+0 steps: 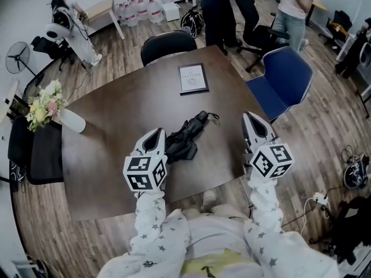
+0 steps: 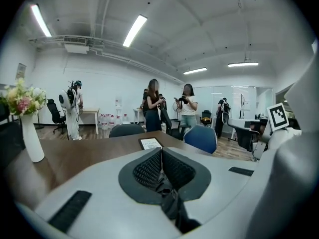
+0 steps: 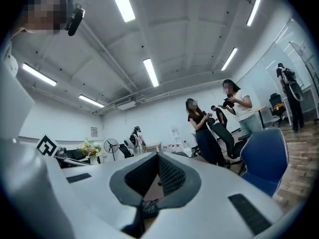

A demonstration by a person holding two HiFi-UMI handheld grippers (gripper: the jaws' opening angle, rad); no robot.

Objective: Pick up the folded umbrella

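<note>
A framed sign point(image 1: 192, 78) lies flat on the brown table point(image 1: 116, 114), near its far edge. A white vase point(image 1: 71, 120) of flowers point(image 1: 45, 104) stands upright at the left edge. 1 black chair point(image 1: 168, 44) and 1 blue chair point(image 1: 284, 80) stand beside the table.

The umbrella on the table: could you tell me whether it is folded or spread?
Folded: the black umbrella lies on the table as a loose, narrow bundle, canopy not spread.

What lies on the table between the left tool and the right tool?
In the head view, the folded umbrella lies between the left tool and the right tool, close to the left one, with bare table toward the right.
</note>
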